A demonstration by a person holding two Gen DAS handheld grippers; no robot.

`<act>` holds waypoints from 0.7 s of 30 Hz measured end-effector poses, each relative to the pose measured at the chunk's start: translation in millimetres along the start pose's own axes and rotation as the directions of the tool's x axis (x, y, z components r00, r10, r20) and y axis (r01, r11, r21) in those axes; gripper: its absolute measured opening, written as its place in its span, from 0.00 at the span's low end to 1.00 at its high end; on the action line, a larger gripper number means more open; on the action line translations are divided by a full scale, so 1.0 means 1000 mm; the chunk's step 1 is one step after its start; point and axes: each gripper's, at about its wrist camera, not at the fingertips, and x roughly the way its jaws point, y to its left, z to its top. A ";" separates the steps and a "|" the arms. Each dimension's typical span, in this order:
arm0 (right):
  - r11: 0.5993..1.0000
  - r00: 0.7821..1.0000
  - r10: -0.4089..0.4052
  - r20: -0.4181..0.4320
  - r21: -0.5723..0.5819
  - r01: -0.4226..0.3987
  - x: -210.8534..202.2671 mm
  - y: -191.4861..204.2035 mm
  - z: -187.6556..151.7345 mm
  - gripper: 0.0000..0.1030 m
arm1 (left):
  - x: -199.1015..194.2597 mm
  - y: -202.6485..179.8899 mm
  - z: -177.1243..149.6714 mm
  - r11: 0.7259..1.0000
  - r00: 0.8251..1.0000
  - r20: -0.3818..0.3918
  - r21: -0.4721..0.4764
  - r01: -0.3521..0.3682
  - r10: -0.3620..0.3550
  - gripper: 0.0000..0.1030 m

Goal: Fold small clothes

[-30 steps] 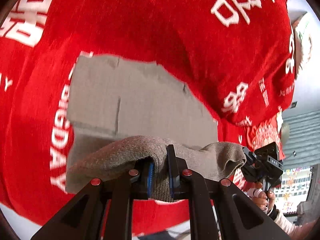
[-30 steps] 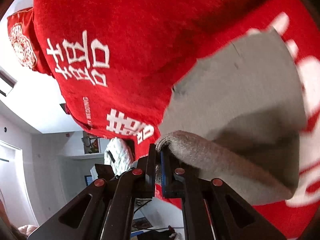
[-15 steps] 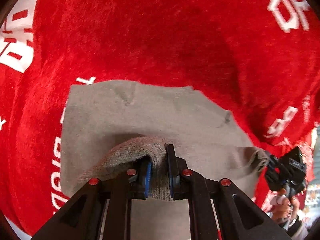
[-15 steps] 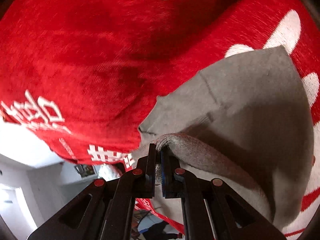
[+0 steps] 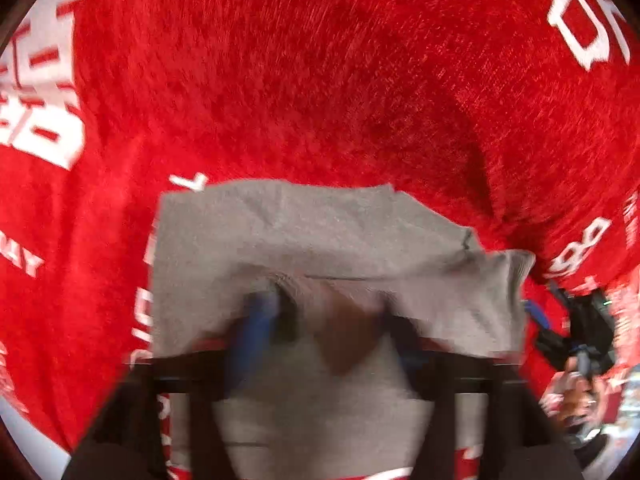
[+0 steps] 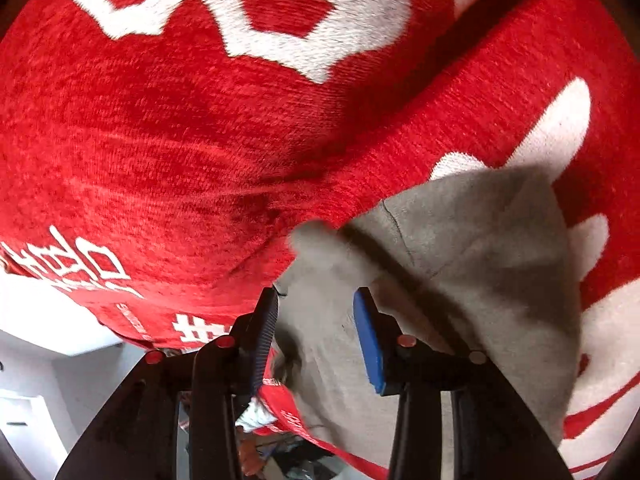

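A red blanket [image 5: 320, 80] with white lettering fills most of both views. On it lies a small grey knitted garment [image 5: 304, 232], partly folded — its near edge is doubled over onto the flat layer beneath.

In the left wrist view the left tongs [image 5: 324, 320] are blurred and point steeply down at the garment. Their jaws are opening and already stand wide, one blue pad at the left and a dark one at the right, with the folded grey edge lying loose between and just beyond them; neither pad presses on it. At the right edge of this view the right tongs and the hand holding them show small, by the garment's ribbed corner [image 5: 516, 276].

In the right wrist view the right tongs [image 6: 316, 312] sit over that same corner of the garment. Their jaws are opening too — the blue pads [image 6: 370, 344] are parted, and the grey knit lies slack between them, touching neither that I can tell.
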 end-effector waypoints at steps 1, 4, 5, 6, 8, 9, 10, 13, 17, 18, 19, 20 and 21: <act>1.000 1.000 -0.006 -0.009 -0.022 0.006 0.000 0.003 -0.001 0.43 | -0.003 -0.002 0.000 1.000 1.000 0.017 0.014 -0.023 0.023 0.80; 0.991 0.998 -0.058 -0.038 -0.123 0.053 0.008 0.018 -0.007 0.43 | -0.005 -0.004 -0.002 0.997 0.997 0.025 0.031 -0.076 0.076 0.80; 0.976 0.993 -0.103 -0.056 -0.197 0.090 0.014 0.028 -0.011 0.43 | -0.004 -0.005 -0.003 0.995 0.996 0.027 0.037 -0.089 0.088 0.80; 0.967 0.989 -0.128 -0.068 -0.230 0.109 0.019 0.032 -0.013 0.43 | -0.002 -0.006 -0.004 0.995 0.995 0.026 0.043 -0.095 0.094 0.80; 0.940 0.976 -0.188 -0.110 -0.309 0.146 0.036 0.041 -0.018 0.42 | 0.004 -0.009 -0.008 0.994 0.995 0.013 0.052 -0.097 0.096 0.80; 0.932 0.970 -0.210 -0.120 -0.325 0.162 0.043 0.041 -0.019 0.42 | 0.010 -0.010 -0.010 0.994 0.996 0.000 0.051 -0.092 0.092 0.80; 0.925 0.964 -0.234 -0.123 -0.334 0.182 0.049 0.041 -0.019 0.42 | 0.016 -0.014 -0.011 0.995 0.996 -0.013 0.051 -0.089 0.090 0.80; 0.894 0.939 -0.337 -0.072 -0.339 0.295 0.061 0.030 -0.011 0.42 | 0.037 -0.026 -0.014 0.996 0.996 -0.054 0.070 -0.062 0.066 0.80; 0.879 0.930 -0.366 0.040 -0.314 0.360 0.046 0.023 0.001 0.37 | 0.063 -0.040 -0.007 0.983 0.987 -0.041 0.104 -0.151 0.156 0.80; 0.881 0.931 -0.362 0.047 -0.310 0.358 0.043 0.022 0.003 0.33 | 0.065 -0.040 -0.004 0.980 0.984 -0.026 0.100 -0.171 0.175 0.80; 0.878 0.927 -0.369 0.060 -0.306 0.369 0.039 0.019 0.005 0.30 | 0.067 -0.036 0.002 0.976 0.980 -0.004 0.084 -0.199 0.200 0.80; 0.863 0.915 -0.394 0.087 -0.306 0.401 0.037 0.019 0.007 0.30 | 0.067 -0.032 0.007 0.973 0.975 0.011 0.067 -0.220 0.220 0.80; 0.851 0.903 -0.415 0.108 -0.304 0.428 0.035 0.018 0.009 0.30 | 0.067 -0.024 0.013 0.967 0.968 0.025 0.040 -0.252 0.251 0.80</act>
